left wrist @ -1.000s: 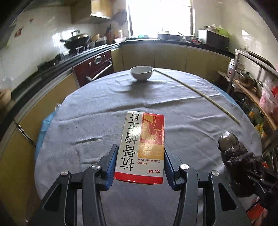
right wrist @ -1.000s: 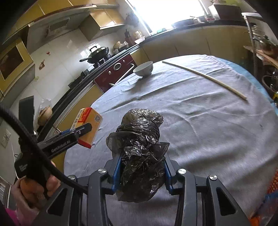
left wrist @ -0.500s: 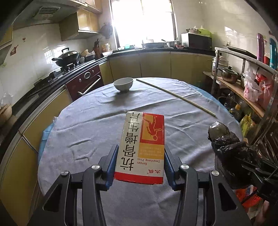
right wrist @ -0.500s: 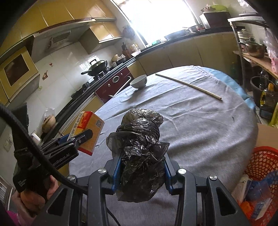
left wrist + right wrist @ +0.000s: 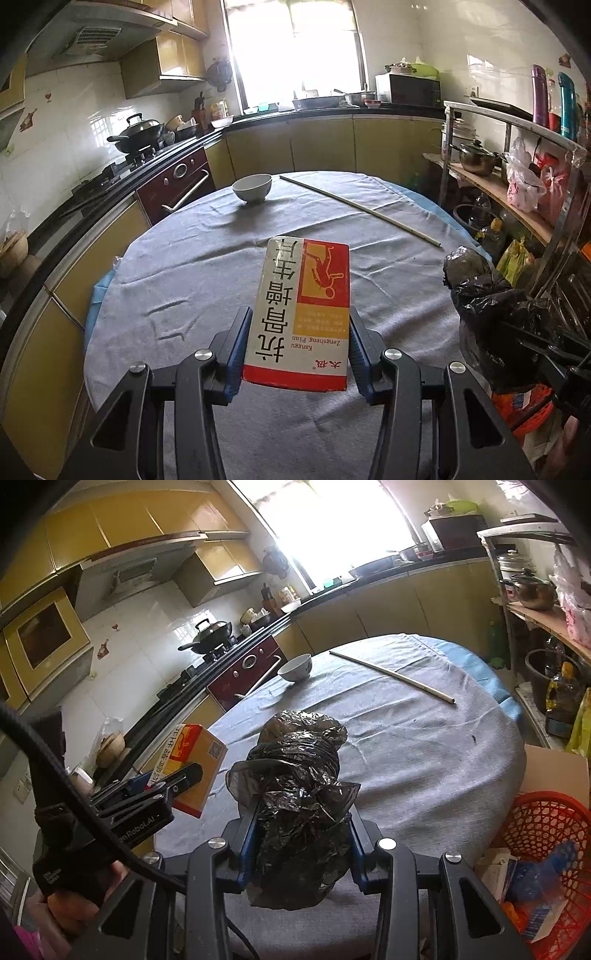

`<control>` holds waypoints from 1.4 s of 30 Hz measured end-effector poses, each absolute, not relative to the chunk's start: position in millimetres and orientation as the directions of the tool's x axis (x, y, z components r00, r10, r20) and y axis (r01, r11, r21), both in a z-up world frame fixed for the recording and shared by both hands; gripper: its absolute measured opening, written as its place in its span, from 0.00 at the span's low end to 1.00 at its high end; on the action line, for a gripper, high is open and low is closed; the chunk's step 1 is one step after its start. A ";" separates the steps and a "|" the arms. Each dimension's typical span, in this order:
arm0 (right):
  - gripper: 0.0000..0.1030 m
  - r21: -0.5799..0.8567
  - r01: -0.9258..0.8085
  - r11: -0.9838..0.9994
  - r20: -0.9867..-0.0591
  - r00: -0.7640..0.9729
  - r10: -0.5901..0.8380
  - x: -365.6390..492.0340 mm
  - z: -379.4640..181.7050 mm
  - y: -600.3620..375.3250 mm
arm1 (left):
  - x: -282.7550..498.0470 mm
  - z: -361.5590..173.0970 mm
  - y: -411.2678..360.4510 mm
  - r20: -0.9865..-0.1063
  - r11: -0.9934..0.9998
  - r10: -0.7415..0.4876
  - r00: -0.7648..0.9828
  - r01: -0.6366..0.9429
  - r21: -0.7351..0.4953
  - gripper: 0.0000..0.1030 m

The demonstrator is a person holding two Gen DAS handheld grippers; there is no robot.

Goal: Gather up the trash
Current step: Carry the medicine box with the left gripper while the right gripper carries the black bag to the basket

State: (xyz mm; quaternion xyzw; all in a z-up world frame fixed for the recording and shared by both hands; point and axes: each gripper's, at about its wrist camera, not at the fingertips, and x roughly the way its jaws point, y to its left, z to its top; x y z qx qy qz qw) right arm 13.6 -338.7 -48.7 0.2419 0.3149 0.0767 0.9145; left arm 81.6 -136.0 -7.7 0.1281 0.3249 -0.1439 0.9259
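Note:
My left gripper (image 5: 297, 343) is shut on a flat white, red and orange medicine box (image 5: 303, 314) with Chinese print, held above the near edge of the round table. The box also shows in the right wrist view (image 5: 192, 764), at the left. My right gripper (image 5: 301, 827) is shut on a crumpled black plastic bag (image 5: 299, 775), also held above the table's near edge. The bag shows at the right of the left wrist view (image 5: 487, 306). A red mesh basket (image 5: 546, 834) with trash in it stands low at the right, beside the table.
The round table has a grey cloth (image 5: 207, 266). A white bowl (image 5: 253, 187) and a long thin stick (image 5: 358, 208) lie at its far side. A cardboard box (image 5: 554, 771) sits behind the basket. A metal shelf rack (image 5: 517, 173) stands at the right, kitchen counters behind.
Both grippers have risen and pulled back from the table with their loads still held. The red basket has come into the right wrist view.

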 end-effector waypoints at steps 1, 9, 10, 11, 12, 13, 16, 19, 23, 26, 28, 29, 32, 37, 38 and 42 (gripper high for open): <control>0.42 0.493 0.013 0.870 -0.537 0.791 0.293 12.5 -48.9 -339.6 | 80.5 -7.8 -136.8 -0.638 0.925 -0.182 0.749 0.350 0.147 0.49; 0.42 0.507 0.021 0.862 -0.534 0.792 0.295 4.8 -50.7 -343.7 | 73.5 -9.4 -142.2 -0.644 0.920 -0.186 0.742 0.361 0.150 0.49; 0.42 0.509 0.022 0.860 -0.534 0.792 0.296 4.1 -50.5 -344.3 | 72.5 -9.4 -143.0 -0.644 0.919 -0.186 0.742 0.363 0.152 0.49; 0.42 0.510 0.022 0.860 -0.533 0.793 0.295 3.7 -50.3 -344.8 | 71.2 -9.4 -144.0 -0.643 0.918 -0.186 0.743 0.364 0.155 0.49; 0.42 0.510 0.023 0.860 -0.531 0.794 0.294 2.6 -49.7 -345.3 | 69.9 -9.3 -144.8 -0.643 0.917 -0.186 0.743 0.366 0.157 0.49; 0.42 0.511 0.023 0.859 -0.531 0.795 0.295 2.0 -49.6 -346.1 | 68.6 -9.4 -145.7 -0.644 0.917 -0.188 0.742 0.368 0.157 0.49; 0.42 0.513 0.024 0.858 -0.526 0.799 0.292 -1.3 -48.2 -348.4 | 65.1 -9.1 -148.8 -0.643 0.914 -0.189 0.742 0.373 0.161 0.49; 0.42 0.518 0.026 0.855 -0.521 0.802 0.291 -5.6 -47.3 -351.3 | 61.9 -8.3 -152.0 -0.642 0.911 -0.193 0.742 0.379 0.164 0.49; 0.42 0.521 0.033 0.853 -0.517 0.808 0.284 -11.4 -46.6 -356.1 | 57.2 -6.3 -155.8 -0.638 0.906 -0.198 0.744 0.387 0.170 0.49; 0.42 0.522 0.039 0.852 -0.514 0.812 0.278 -16.7 -45.9 -360.0 | 54.1 -5.4 -159.6 -0.637 0.903 -0.202 0.744 0.393 0.173 0.49; 0.42 0.525 0.045 0.850 -0.511 0.815 0.273 -20.1 -45.2 -362.9 | 52.7 -5.6 -161.7 -0.637 0.900 -0.206 0.743 0.399 0.174 0.49; 0.42 0.524 0.048 0.850 -0.511 0.816 0.269 -22.0 -44.6 -364.1 | 51.8 -5.6 -163.0 -0.638 0.899 -0.209 0.741 0.402 0.172 0.49; 0.42 0.526 0.055 0.849 -0.512 0.818 0.264 -25.7 -44.0 -368.1 | 49.3 -5.1 -166.7 -0.638 0.895 -0.214 0.740 0.410 0.175 0.49; 0.42 0.529 0.069 0.846 -0.509 0.823 0.251 -32.4 -43.0 -375.6 | 46.0 -5.6 -172.5 -0.641 0.887 -0.223 0.735 0.425 0.179 0.49; 0.42 0.528 0.072 0.847 -0.509 0.824 0.248 -34.5 -42.1 -375.8 | 45.5 -5.7 -173.4 -0.641 0.886 -0.225 0.734 0.428 0.179 0.49; 0.42 0.531 0.081 0.844 -0.506 0.829 0.239 -39.6 -38.9 -379.7 | 41.9 -3.7 -176.7 -0.639 0.880 -0.233 0.733 0.439 0.183 0.49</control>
